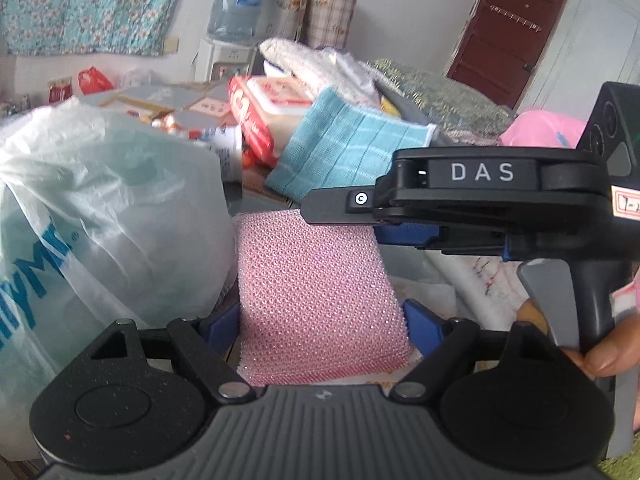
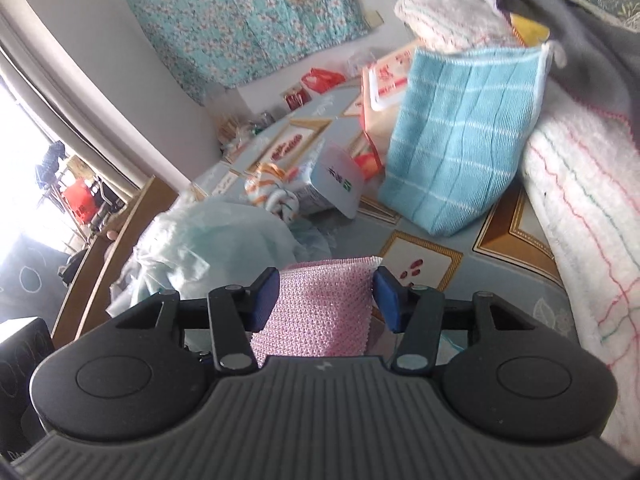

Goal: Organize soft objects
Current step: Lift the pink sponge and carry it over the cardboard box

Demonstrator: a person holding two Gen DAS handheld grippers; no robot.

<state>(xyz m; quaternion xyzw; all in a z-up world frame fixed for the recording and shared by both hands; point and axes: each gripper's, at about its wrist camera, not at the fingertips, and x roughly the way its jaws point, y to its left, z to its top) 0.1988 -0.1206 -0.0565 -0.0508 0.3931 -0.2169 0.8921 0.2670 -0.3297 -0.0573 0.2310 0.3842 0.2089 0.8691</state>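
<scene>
- The pink sponge cloth [image 1: 320, 300] is a flat rectangle with a bumpy, glittery mesh weave; it looks soft and slightly bowed.
- The blue towel [image 2: 460, 140] is ribbed knit with thin white check lines, folded and standing on edge. Beside it lies a fluffy white blanket [image 2: 580, 220] with red and green stitched lines.
- A crinkled, see-through plastic bag [image 1: 100, 200] with blue lettering bulges to the left of the cloth.
- My left gripper [image 1: 324, 320] pinches the near end of the pink cloth between its blue pads, which press both side edges.
- My right gripper [image 2: 326, 294] pinches the same cloth at its other end; in the left view it reaches in from the right over the cloth's far edge.
- The cloth sits held between both grippers, just above the bench [image 2: 420, 256], which wears a pale blue patterned cover with gold-framed panels.
- Behind: a floral hanging [image 1: 92, 4] on a white wall, a water bottle [image 1: 236, 4] on a dispenser, a dark red door [image 1: 508, 32].
</scene>
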